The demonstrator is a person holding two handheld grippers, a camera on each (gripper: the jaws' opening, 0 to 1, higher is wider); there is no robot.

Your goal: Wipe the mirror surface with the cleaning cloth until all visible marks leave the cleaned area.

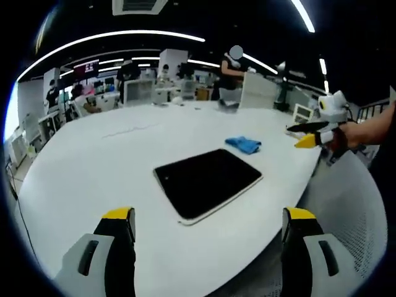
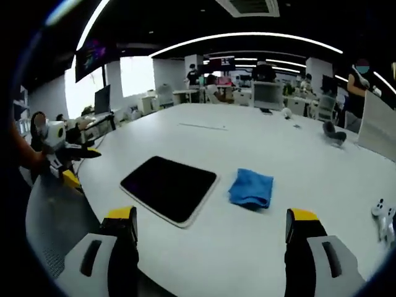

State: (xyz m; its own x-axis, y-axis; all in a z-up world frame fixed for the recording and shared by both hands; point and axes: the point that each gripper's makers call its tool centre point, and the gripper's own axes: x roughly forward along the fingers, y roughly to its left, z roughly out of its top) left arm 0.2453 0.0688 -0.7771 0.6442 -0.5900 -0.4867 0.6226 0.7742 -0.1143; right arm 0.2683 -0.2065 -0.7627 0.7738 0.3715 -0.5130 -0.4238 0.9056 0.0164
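The mirror [image 1: 207,181], a dark rectangle with a pale rim, lies flat on the white table [image 1: 111,154]. A crumpled blue cleaning cloth [image 1: 243,145] rests on the table just past its far corner. My left gripper [image 1: 208,216] hovers open at the table's near edge, holding nothing. The right gripper [image 1: 302,134], yellow-tipped, hangs off the table's right edge in a person's hand. In the right gripper view the mirror [image 2: 168,185] lies left of the cloth [image 2: 252,188]. My right gripper [image 2: 211,215] is open and empty, and the left gripper [image 2: 77,166] hangs at the far left.
A grey perforated chair [image 1: 352,210] stands at the table's edge, seen again [image 2: 49,223] in the right gripper view. A small white object [image 2: 383,213] and a dark one [image 2: 334,133] lie on the table. Desks, screens and people fill the far room.
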